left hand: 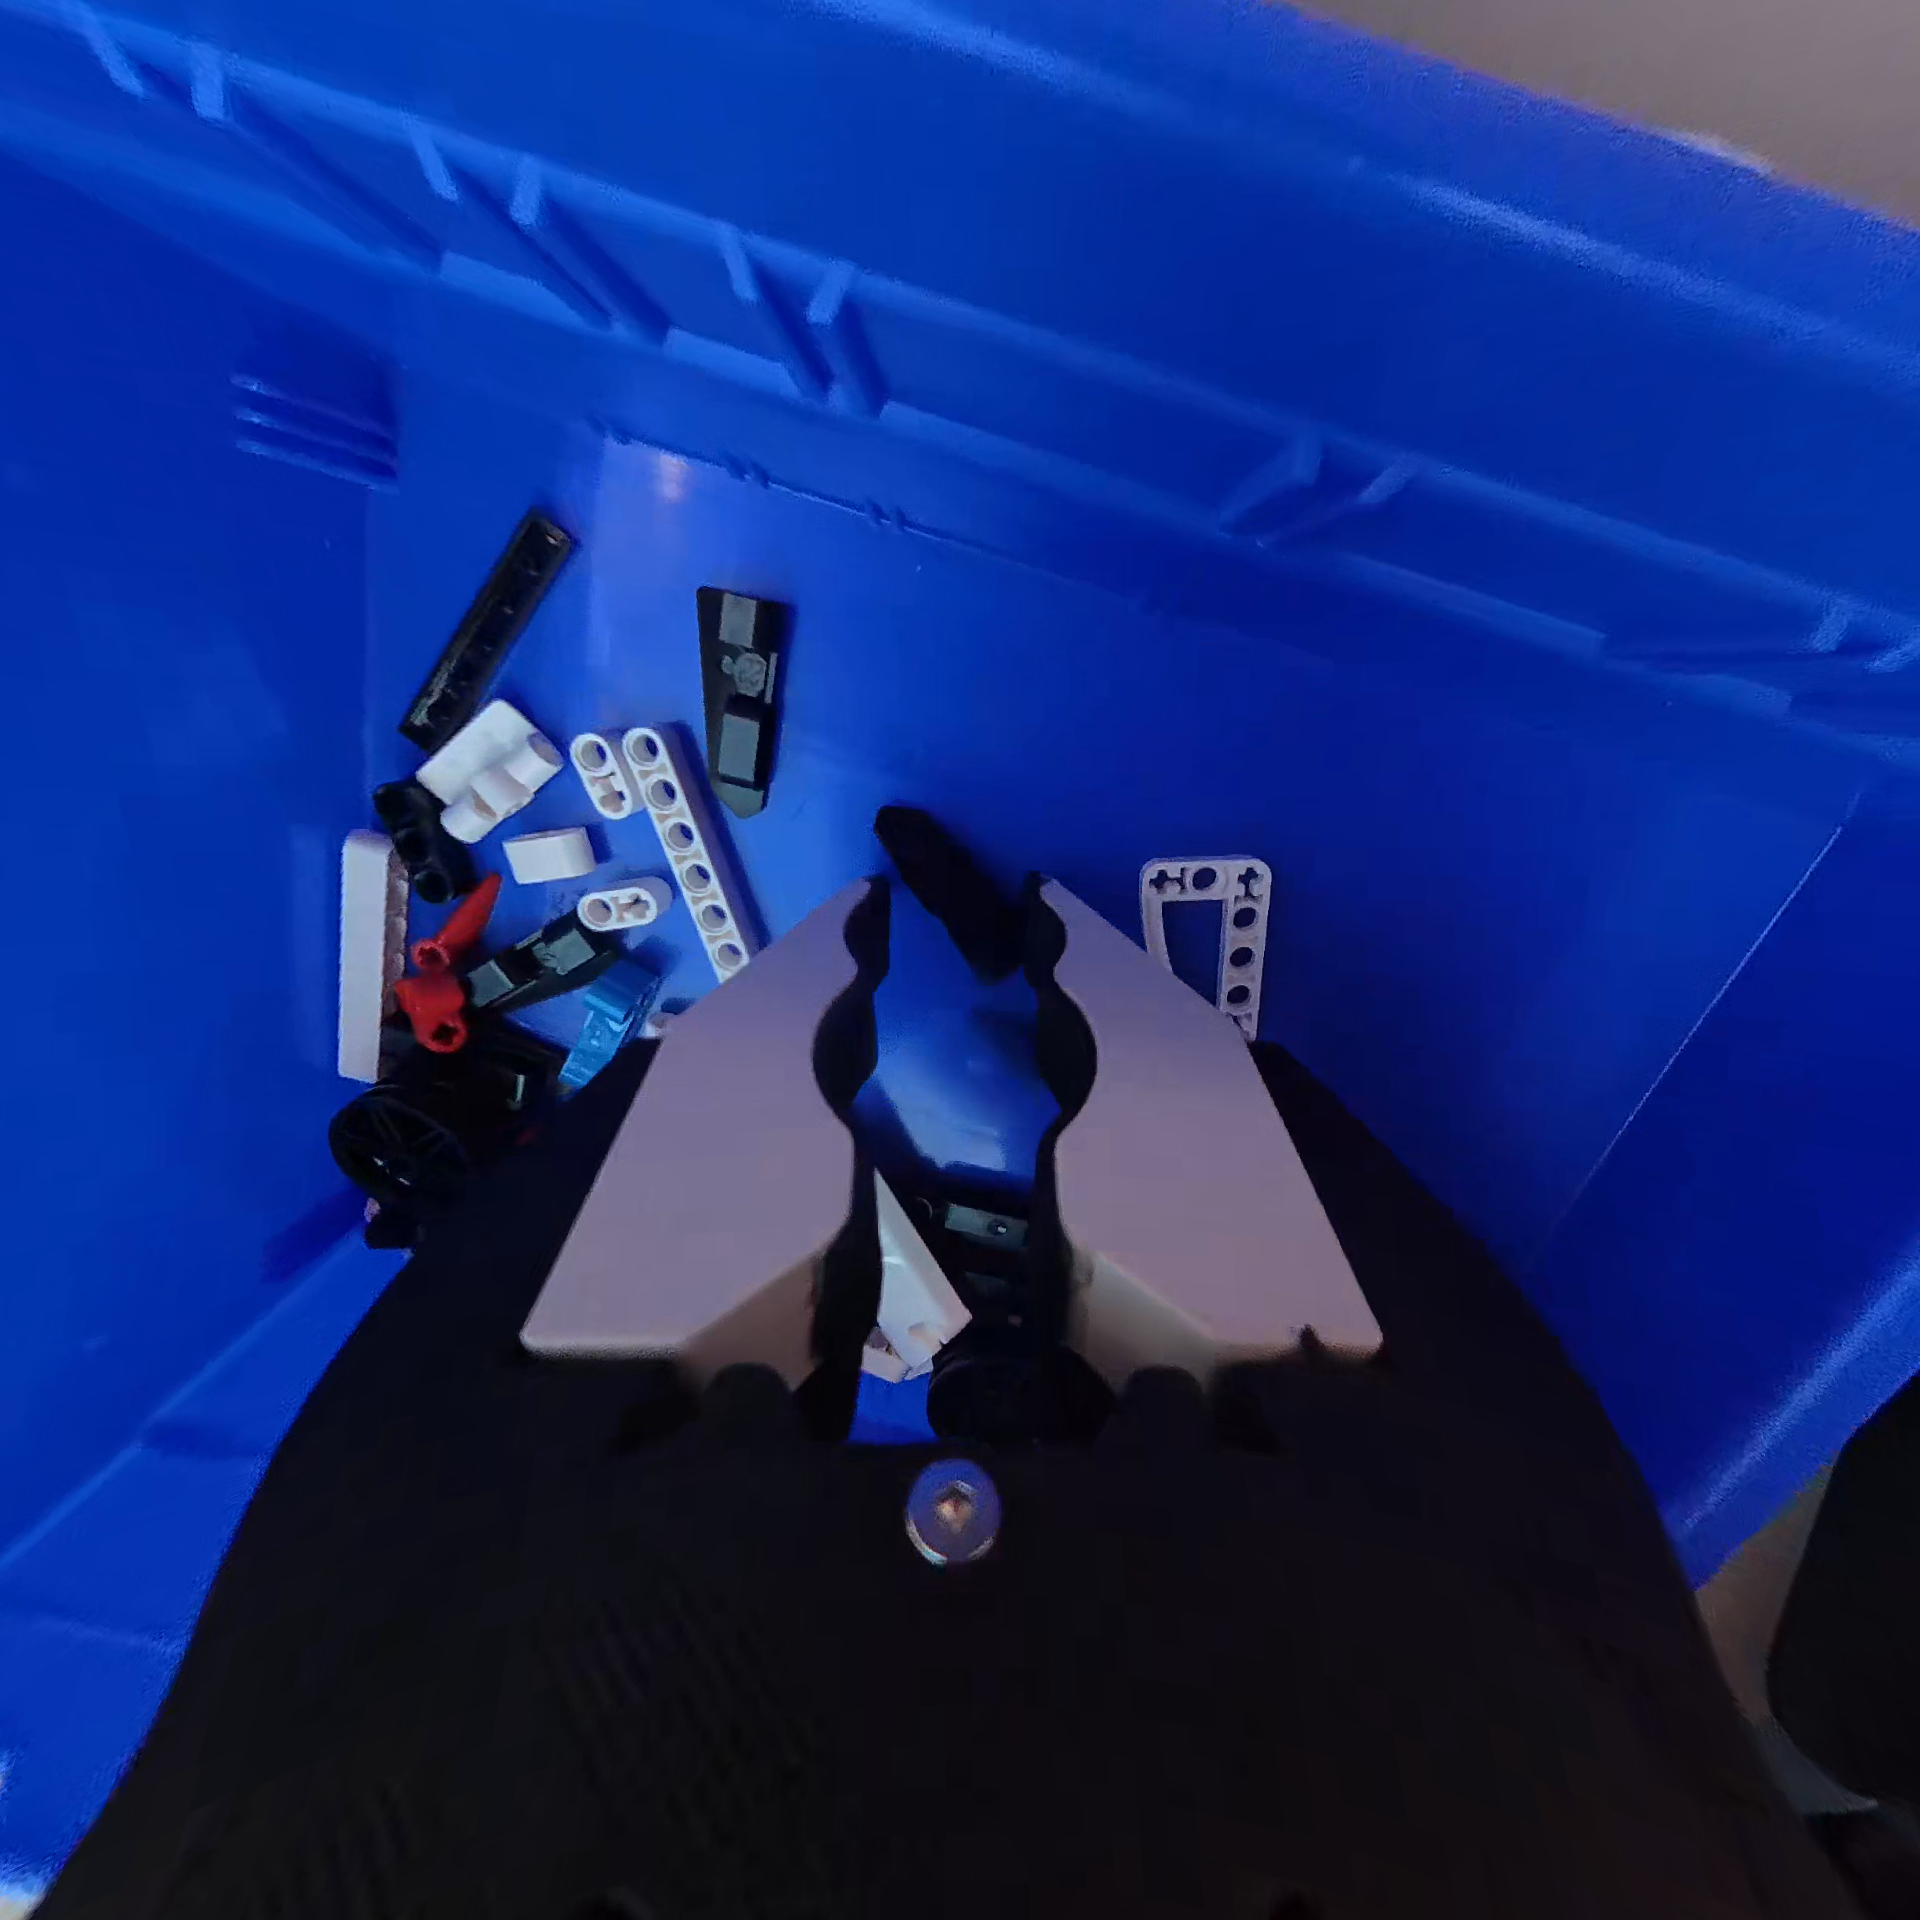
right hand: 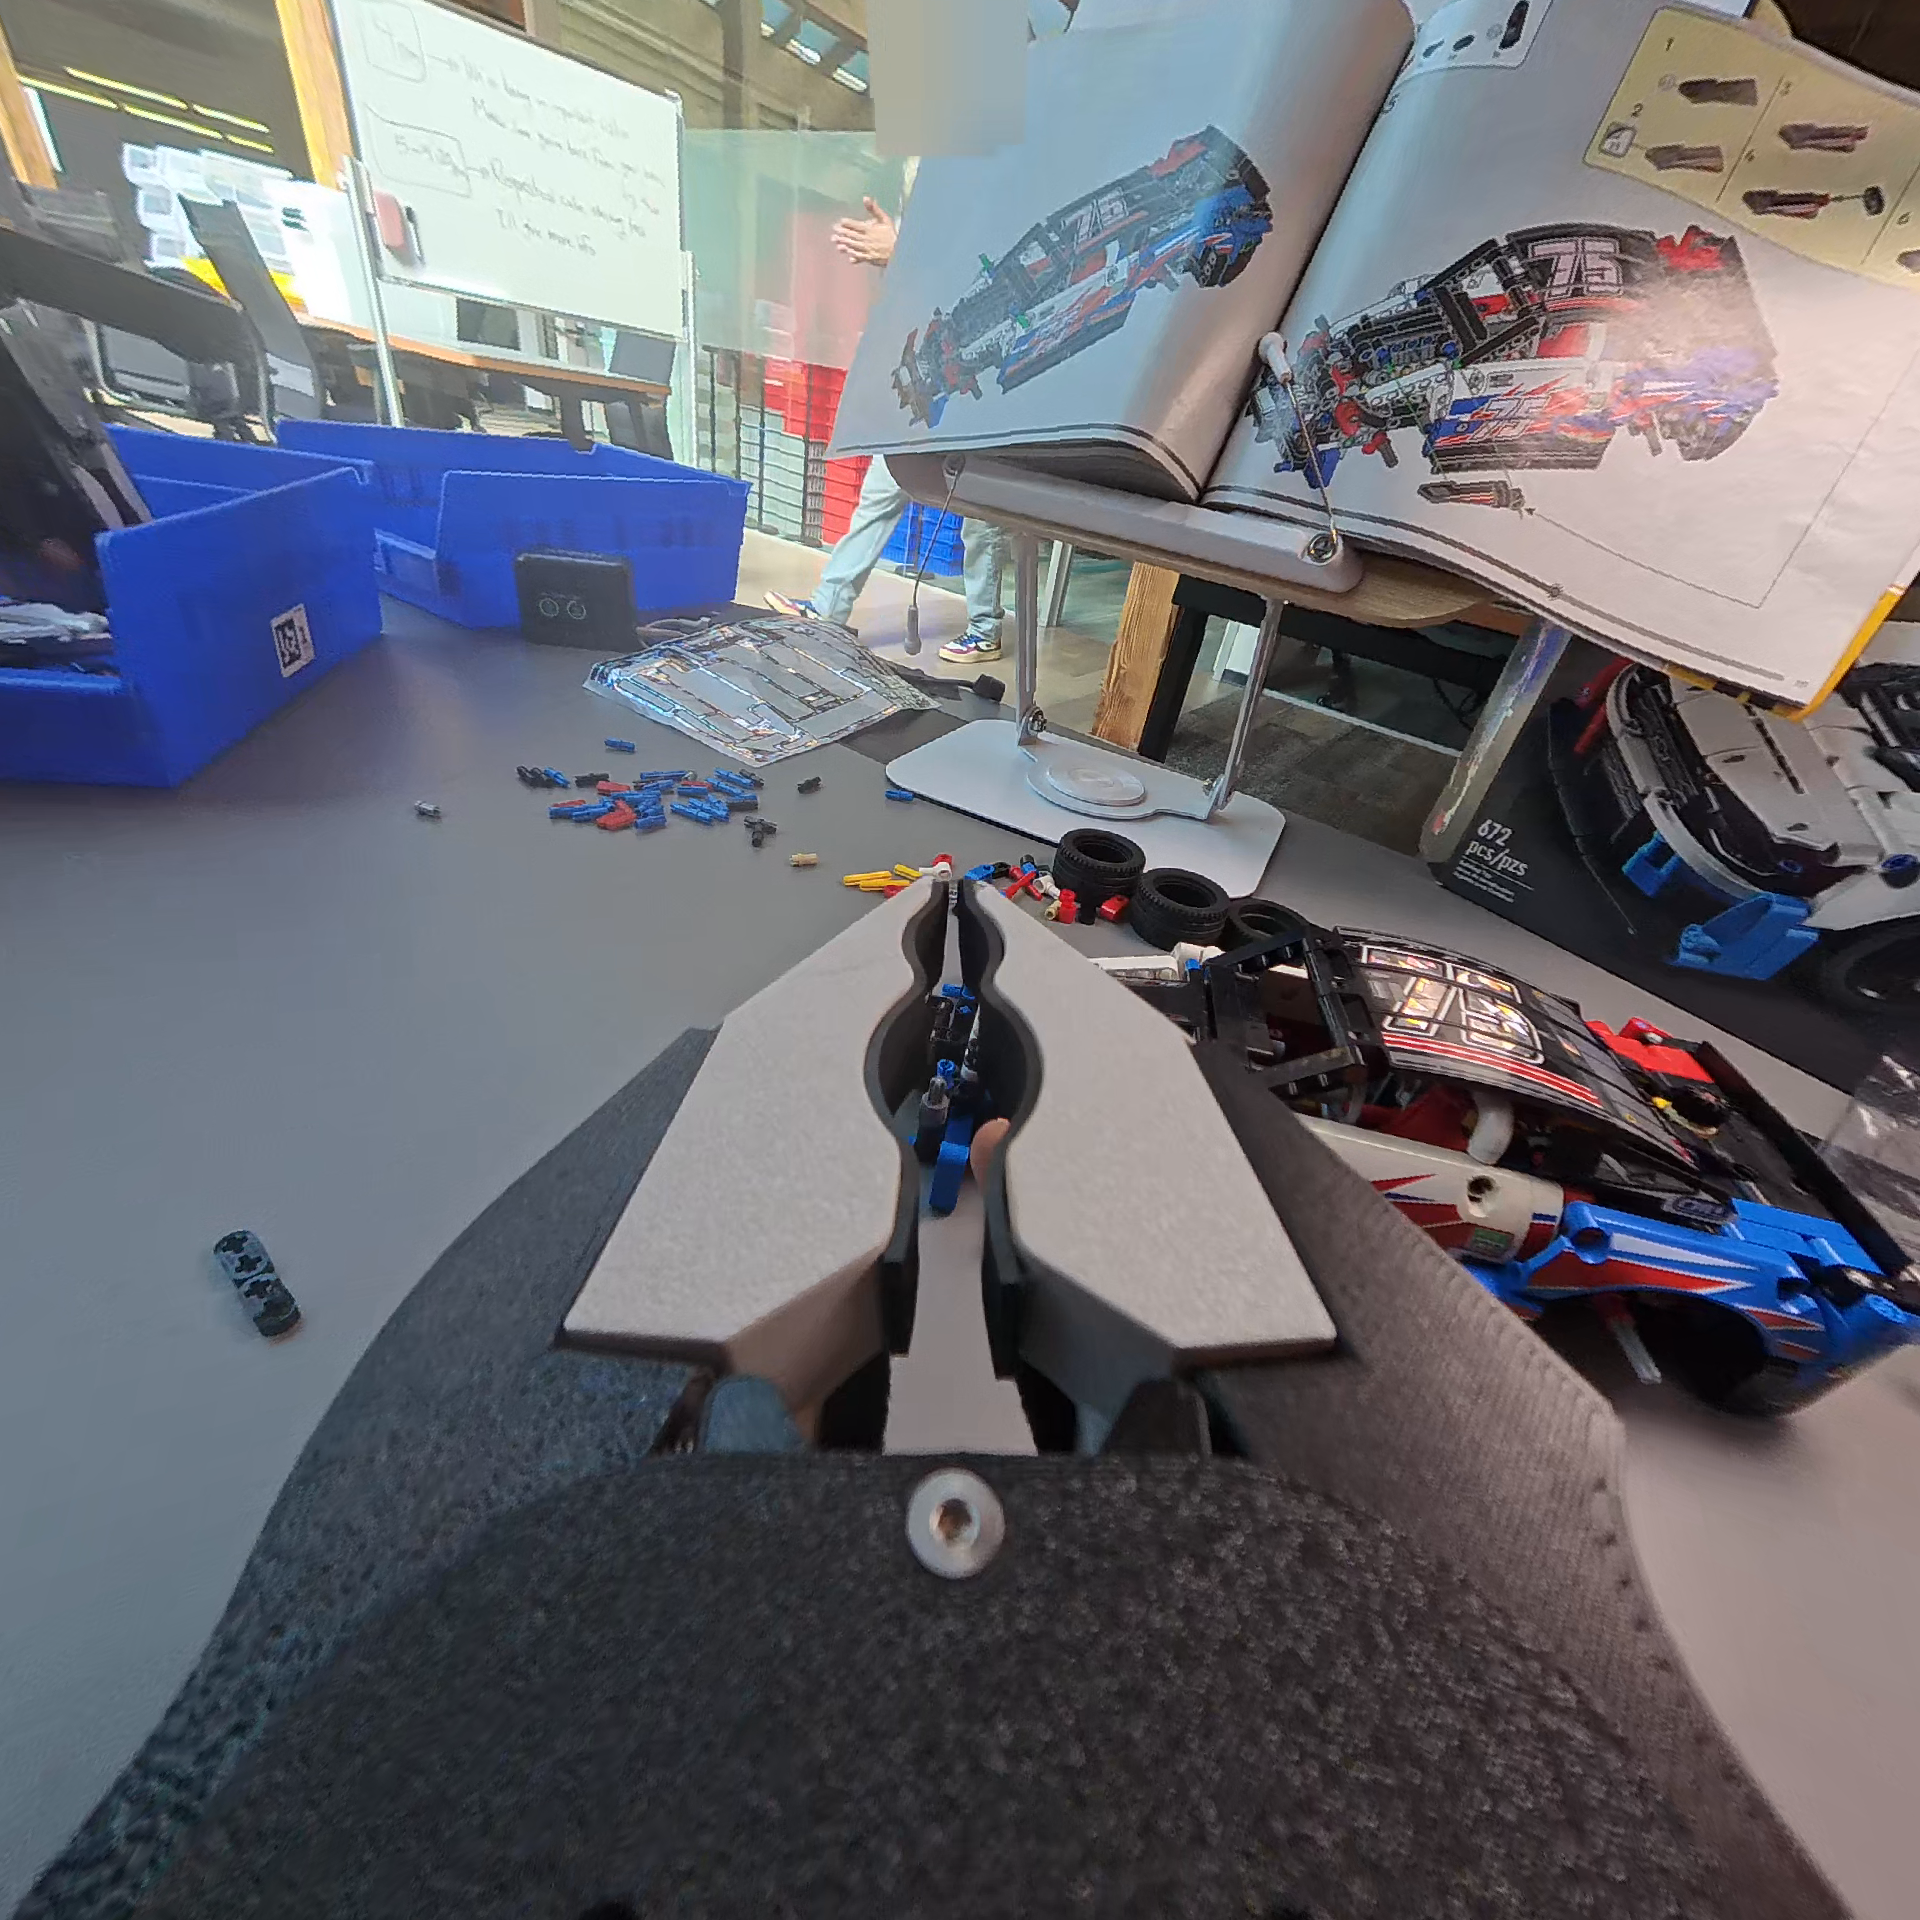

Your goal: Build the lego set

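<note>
Left hand-held gripper (left hand: 961, 899) reaches into the blue bin (left hand: 1247, 416), jaws spread around a small black piece (left hand: 951, 888) on the bin floor, not yet pinching it. Light, rigid and slick, it probably wants a squeeze across its long flat sides. Loose white beams (left hand: 691, 847) lie just beside it. Right hand-held gripper (right hand: 956, 899) is clenched, seemingly empty, over the grey worktop (right hand: 312, 987) beside the half-built car (right hand: 1507, 1122).

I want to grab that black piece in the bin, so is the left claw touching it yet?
Cannot tell. In the left wrist view the open left claw frames the black piece lying in the blue bin, but depth is unclear, so neither contact nor a gap shows.
</note>
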`<state>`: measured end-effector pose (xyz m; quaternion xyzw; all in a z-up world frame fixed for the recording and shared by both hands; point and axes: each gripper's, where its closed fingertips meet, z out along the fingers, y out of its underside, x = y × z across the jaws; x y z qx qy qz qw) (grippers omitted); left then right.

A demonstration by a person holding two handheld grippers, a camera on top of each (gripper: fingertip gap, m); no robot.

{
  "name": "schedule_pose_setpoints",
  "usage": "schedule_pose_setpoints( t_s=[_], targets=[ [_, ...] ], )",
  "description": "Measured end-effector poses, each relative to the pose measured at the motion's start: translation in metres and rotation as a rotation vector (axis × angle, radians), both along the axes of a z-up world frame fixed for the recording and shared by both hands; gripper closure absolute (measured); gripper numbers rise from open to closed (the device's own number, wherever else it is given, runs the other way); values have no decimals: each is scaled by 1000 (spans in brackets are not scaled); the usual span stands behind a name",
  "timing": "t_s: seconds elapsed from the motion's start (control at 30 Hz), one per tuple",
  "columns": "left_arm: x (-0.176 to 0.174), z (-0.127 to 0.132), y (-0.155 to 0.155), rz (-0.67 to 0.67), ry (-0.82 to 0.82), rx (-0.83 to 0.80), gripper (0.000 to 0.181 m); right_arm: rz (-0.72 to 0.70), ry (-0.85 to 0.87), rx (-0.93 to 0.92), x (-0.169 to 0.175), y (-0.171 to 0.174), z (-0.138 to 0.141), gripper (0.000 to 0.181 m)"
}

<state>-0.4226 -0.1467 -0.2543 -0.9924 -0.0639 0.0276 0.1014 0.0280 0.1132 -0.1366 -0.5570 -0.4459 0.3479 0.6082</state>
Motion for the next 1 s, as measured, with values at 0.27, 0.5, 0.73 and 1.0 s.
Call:
schedule_pose_setpoints(
  t_s=[0.27,0.5,0.73,1.0],
  targets=[
    [1,10,3,-82,69,38,173,5,1,11,0,-2,2,181],
    [26,137,43,-144,277,508,175,18,16,19,1,-5,7,181],
    [225,218,105,-470,-80,1040,176,64,21,35,-2,-17,10,181],
    [368,159,192,-412,-650,1254,176,179,27,45,-8,-40,10,181]
  ],
)
